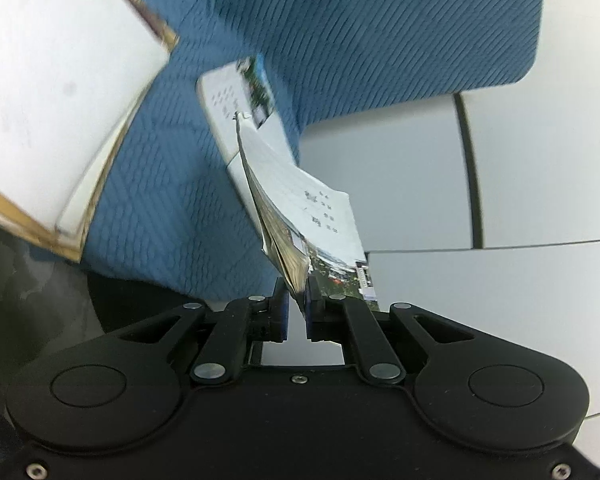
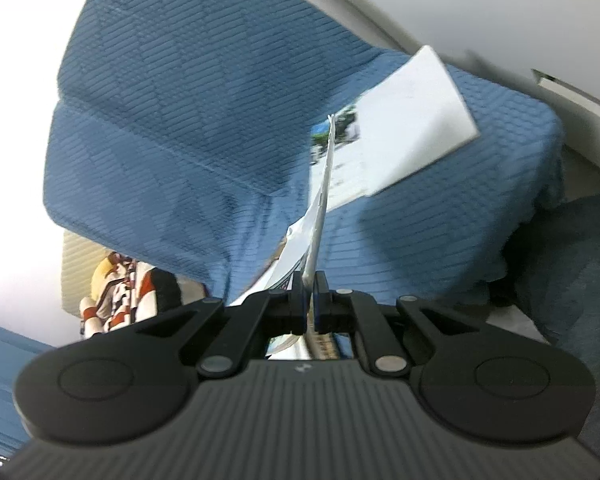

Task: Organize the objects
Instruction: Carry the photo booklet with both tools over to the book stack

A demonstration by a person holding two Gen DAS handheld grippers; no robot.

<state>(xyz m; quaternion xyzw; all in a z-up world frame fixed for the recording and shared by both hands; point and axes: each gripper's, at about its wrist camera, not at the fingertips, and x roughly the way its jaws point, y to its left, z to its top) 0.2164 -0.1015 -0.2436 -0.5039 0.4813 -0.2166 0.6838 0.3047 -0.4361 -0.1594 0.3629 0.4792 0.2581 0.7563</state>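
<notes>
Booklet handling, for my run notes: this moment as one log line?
left gripper: shut on booklet | right gripper: shut on booklet | booklet: lifted above blue cloth

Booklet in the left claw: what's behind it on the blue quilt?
Behind the booklet, pinched edge-on by the left claw, a white booklet with a photo strip lies on the blue quilt. Its lower part is covered.

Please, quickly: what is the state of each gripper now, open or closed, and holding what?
Left gripper: closed on a thin booklet.
Right gripper: closed on a thin sheet of printed paper, seen edge-on.
</notes>
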